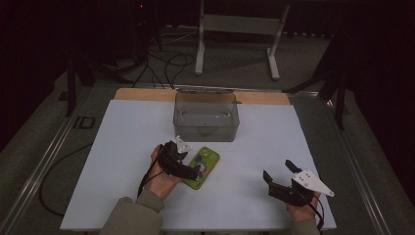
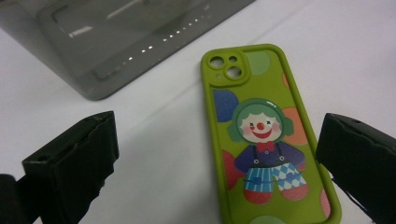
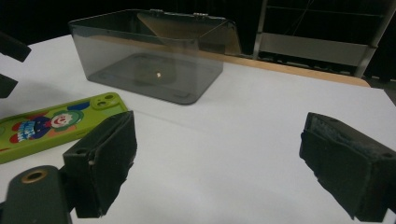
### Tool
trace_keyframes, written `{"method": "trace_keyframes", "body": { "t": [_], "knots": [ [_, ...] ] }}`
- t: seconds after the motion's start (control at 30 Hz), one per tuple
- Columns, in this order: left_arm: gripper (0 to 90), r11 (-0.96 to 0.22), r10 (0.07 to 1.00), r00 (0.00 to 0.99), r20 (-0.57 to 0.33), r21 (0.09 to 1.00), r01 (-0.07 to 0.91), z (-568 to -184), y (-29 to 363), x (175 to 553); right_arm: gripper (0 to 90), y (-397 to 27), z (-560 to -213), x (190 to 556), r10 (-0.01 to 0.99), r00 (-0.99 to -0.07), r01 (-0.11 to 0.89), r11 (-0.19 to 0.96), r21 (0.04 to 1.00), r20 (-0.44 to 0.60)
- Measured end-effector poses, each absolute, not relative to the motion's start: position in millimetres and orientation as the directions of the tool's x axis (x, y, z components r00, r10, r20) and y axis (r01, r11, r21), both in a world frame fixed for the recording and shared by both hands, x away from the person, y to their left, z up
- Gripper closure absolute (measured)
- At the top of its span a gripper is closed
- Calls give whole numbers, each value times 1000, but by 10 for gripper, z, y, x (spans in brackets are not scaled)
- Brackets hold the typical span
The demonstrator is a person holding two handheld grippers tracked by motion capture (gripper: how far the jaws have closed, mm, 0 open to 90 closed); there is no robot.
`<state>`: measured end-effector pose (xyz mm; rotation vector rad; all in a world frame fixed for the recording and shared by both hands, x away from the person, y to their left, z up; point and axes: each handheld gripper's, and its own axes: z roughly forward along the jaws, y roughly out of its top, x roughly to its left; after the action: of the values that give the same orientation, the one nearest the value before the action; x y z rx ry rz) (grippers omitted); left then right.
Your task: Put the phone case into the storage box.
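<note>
While the left claw (image 2: 219, 154) gapes wide over the case (image 2: 266, 135), centre it, then squeeze its long edges.

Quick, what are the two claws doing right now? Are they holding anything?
Left claw: open, holding nothing, its jaws on either side of the green phone case.
Right claw: open, holding nothing, over the bare white table.

Green phone case (image 1: 204, 166) lies flat on white table (image 1: 122, 147), camera end twd the smoky clear box (image 1: 206, 116), just in front of it, apart. Left gripper (image 1: 192, 169) sits over case's near-left edge, jaw state can't tell. Right gripper (image 1: 275, 175) near front-right of table, jaws spread, nothing between, well apart from case.
</note>
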<state>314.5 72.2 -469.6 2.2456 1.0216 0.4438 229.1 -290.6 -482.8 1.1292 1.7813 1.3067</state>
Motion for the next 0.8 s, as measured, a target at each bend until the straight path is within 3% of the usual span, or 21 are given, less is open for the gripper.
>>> {"method": "trace_keyframes", "body": {
  "t": [0.8],
  "knots": [
    [2,-537,755,654,47,616,576,-4790,545,3150,109,-2911,-4826,2289,909,-416,260,131,957,-11]
  ]
}}
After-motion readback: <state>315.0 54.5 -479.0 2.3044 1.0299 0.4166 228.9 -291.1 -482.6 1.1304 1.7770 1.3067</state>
